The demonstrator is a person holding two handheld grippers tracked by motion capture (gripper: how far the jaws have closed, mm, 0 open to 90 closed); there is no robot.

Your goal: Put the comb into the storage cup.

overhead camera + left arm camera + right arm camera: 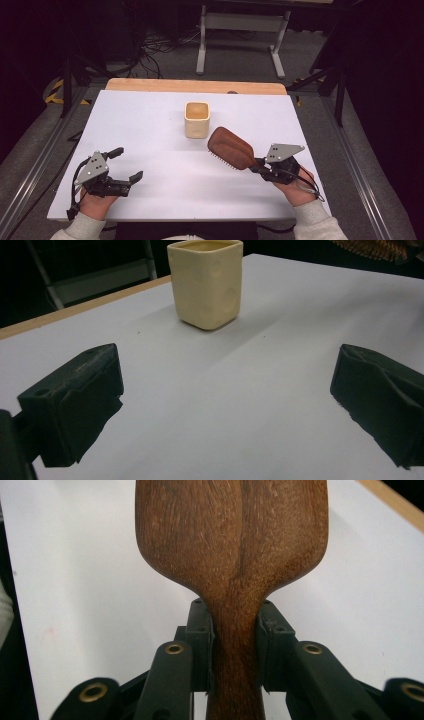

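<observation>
A brown wooden hairbrush (231,148) hangs above the white table (150,130), bristles down, right of the middle. My right gripper (258,166) is shut on its handle; in the right gripper view the two black jaws clamp the handle of the hairbrush (235,645) just below the wide head. A cream square cup (197,119) stands upright at the table's middle back, up and to the left of the brush head. My left gripper (126,164) rests open near the front left corner, with nothing between its fingers (80,400); the cup (206,282) stands ahead of it.
The white board lies on a wooden tabletop whose edge (195,85) shows at the back. A metal frame stand (242,22) and cables lie on the floor beyond. Rails run along both sides of the table.
</observation>
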